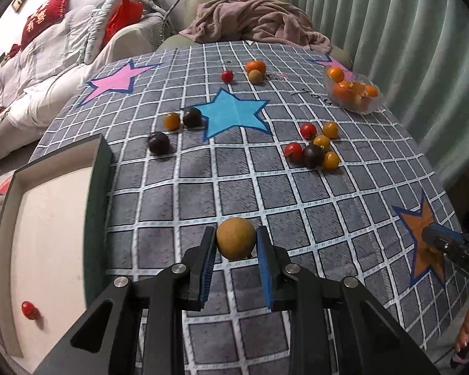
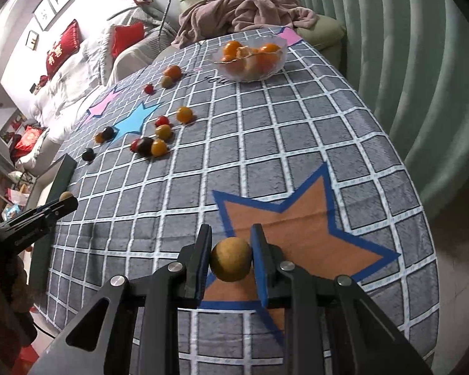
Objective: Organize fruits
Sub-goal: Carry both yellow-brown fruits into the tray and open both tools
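Grey checked cloth [image 1: 265,187]; tomatoes [image 1: 312,150] scattered; tray [image 1: 47,218] left.

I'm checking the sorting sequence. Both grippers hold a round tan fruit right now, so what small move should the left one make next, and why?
Probably carry the left gripper leftward over the dark-rimmed white tray before opening. Its pads are shut on a round tan fruit above the grey checked cloth, and the tray beside it already holds one small red tomato, so it looks like the collecting place.

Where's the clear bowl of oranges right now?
The clear bowl sits at the table's far right in the left wrist view, near the green curtain, beyond the loose cluster of small fruits.
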`<state>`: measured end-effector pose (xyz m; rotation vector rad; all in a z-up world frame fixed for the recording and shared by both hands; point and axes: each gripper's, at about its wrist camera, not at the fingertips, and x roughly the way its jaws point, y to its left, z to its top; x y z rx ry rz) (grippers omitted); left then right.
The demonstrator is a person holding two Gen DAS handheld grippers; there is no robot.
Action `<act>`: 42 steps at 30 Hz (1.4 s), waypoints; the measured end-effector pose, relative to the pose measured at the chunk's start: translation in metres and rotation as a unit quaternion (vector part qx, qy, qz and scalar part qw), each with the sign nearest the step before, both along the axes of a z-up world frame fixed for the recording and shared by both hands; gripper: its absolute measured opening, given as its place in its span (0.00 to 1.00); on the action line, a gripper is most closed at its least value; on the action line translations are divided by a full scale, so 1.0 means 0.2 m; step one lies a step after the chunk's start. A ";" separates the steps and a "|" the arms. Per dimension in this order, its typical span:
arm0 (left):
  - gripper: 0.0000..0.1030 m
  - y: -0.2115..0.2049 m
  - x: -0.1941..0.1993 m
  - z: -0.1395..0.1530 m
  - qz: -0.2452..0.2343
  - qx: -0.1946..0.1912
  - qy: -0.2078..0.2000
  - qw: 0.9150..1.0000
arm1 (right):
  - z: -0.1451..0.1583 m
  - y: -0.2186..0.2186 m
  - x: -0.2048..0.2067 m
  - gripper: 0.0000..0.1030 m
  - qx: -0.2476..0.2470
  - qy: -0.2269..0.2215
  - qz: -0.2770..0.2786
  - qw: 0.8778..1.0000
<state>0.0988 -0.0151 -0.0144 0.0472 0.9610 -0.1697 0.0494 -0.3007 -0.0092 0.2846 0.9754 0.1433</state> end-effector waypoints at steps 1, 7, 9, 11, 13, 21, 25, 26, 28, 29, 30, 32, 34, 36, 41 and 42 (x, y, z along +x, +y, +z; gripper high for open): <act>0.26 0.01 -0.01 0.01 0.001 -0.002 -0.002 1.000 | 0.01 0.01 0.00 0.27 0.002 -0.001 0.002 1.000; 0.26 0.10 -0.06 0.08 0.012 -0.011 -0.020 1.000 | 0.08 0.12 0.01 0.27 0.004 -0.007 0.021 1.000; 0.26 0.13 -0.07 0.11 0.016 -0.013 -0.027 0.999 | 0.11 0.16 0.02 0.27 0.001 -0.010 0.028 1.000; 0.26 0.17 -0.08 0.14 0.022 -0.012 -0.034 0.999 | 0.14 0.21 0.04 0.27 0.002 -0.013 0.039 0.999; 0.26 0.20 -0.09 0.16 0.028 -0.009 -0.038 0.999 | 0.18 0.27 0.05 0.27 0.002 -0.018 0.051 0.999; 0.26 0.49 -0.10 0.23 0.073 -0.010 -0.053 0.996 | 0.32 0.64 0.15 0.27 -0.003 -0.036 0.122 0.992; 0.26 0.66 -0.09 0.24 0.106 -0.002 -0.058 0.993 | 0.36 0.86 0.22 0.27 0.005 -0.036 0.161 0.986; 0.26 0.71 -0.08 0.24 0.116 0.000 -0.058 0.992 | 0.37 0.94 0.24 0.27 0.005 -0.036 0.174 0.984; 0.26 0.79 -0.06 0.23 0.133 0.004 -0.056 0.990 | 0.37 1.06 0.27 0.27 0.008 -0.034 0.195 0.980; 0.26 0.83 -0.05 0.22 0.141 0.008 -0.055 0.988 | 0.38 1.13 0.29 0.27 0.008 -0.033 0.205 0.978; 0.26 0.86 -0.05 0.21 0.146 0.014 -0.054 0.988 | 0.38 1.19 0.31 0.27 0.010 -0.031 0.215 0.976; 0.26 0.92 -0.02 0.19 0.156 0.026 -0.053 0.986 | 0.37 1.31 0.35 0.27 0.015 -0.028 0.231 0.972; 0.26 0.97 0.00 0.16 0.162 0.030 -0.047 0.985 | 0.36 1.42 0.38 0.27 0.017 -0.023 0.246 0.969; 0.26 1.02 0.01 0.12 0.168 0.036 -0.039 0.984 | 0.33 1.53 0.42 0.27 0.012 -0.017 0.262 0.965; 0.26 1.10 0.10 0.03 0.178 0.044 -0.010 0.983 | 0.27 1.73 0.52 0.27 -0.001 -0.002 0.283 0.959; 0.26 1.11 0.11 0.01 0.178 0.045 -0.003 0.983 | 0.25 1.77 0.54 0.27 -0.004 0.001 0.285 0.959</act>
